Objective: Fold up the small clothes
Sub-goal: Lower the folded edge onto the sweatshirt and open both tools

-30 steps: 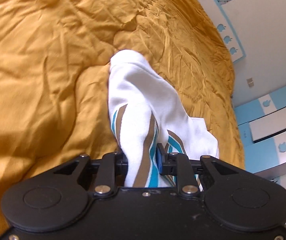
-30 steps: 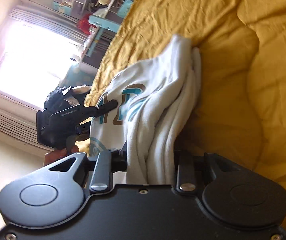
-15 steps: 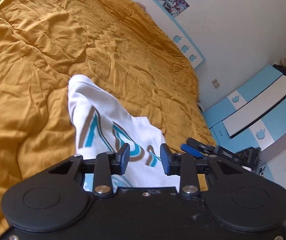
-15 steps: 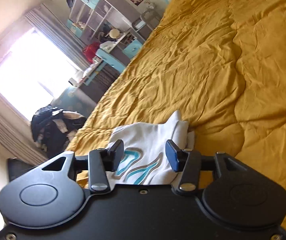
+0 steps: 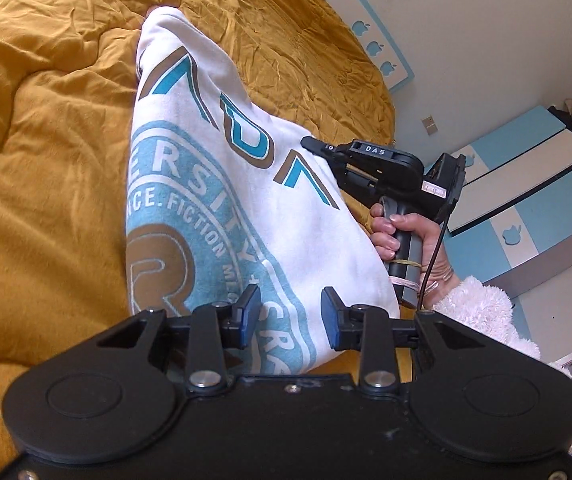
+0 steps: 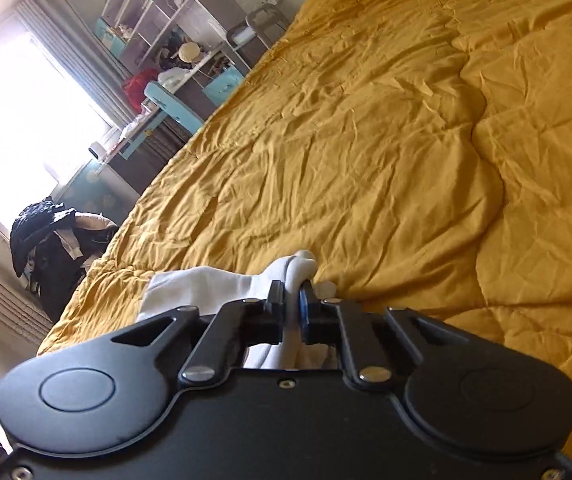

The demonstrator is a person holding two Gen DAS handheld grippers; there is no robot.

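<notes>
Right claw [image 6: 293,294] was clamped on a bunched edge of the white shirt [image 5: 222,184], which lay on the bed [image 5: 46,160] with its long axis running ahead of the left claw [image 5: 290,316], whose jaws stood apart, gripping nothing, directly over the near hem.

**Daylight, glare and fisheye distortion**

Strong daylight enters through the window [image 6: 14,128], which is blown out to white glare at the left of the right wrist view. The yellow bedspread [image 6: 386,152] shows soft shadows in its creases. Both views are sharp at centre, while straight lines bend strongly near the edges.
</notes>
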